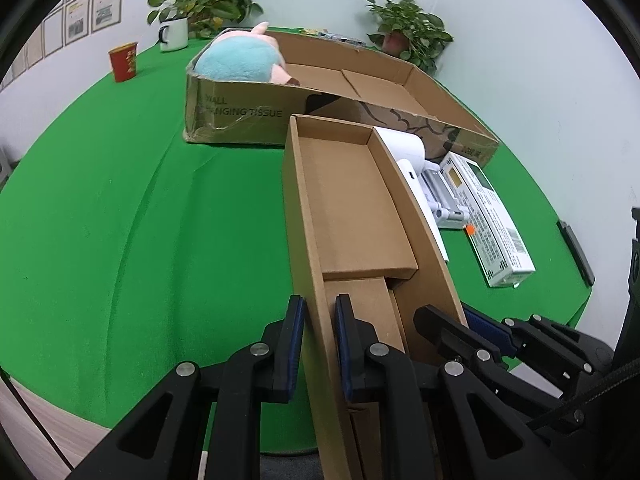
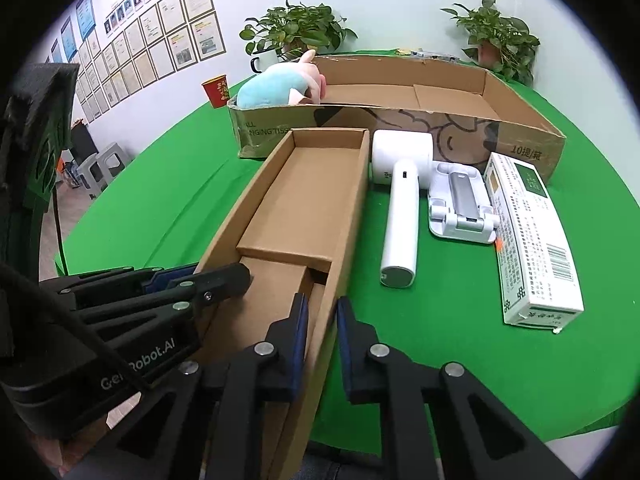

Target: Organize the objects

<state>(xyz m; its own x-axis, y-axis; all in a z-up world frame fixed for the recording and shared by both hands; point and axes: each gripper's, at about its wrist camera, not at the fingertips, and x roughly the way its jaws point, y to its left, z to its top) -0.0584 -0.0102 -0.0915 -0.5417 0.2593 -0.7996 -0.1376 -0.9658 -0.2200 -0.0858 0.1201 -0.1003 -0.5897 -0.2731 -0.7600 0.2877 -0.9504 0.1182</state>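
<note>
bright even light, sharp, fisheye-warped edges

A matt cardboard tray sits on smooth green cloth near a glossy white plastic handheld device.

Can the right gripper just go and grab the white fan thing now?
Probably not right away. The right gripper is shut on the right wall of the long cardboard box. The white fan lies uncovered beside that box, so after letting go nothing blocks it.
</note>
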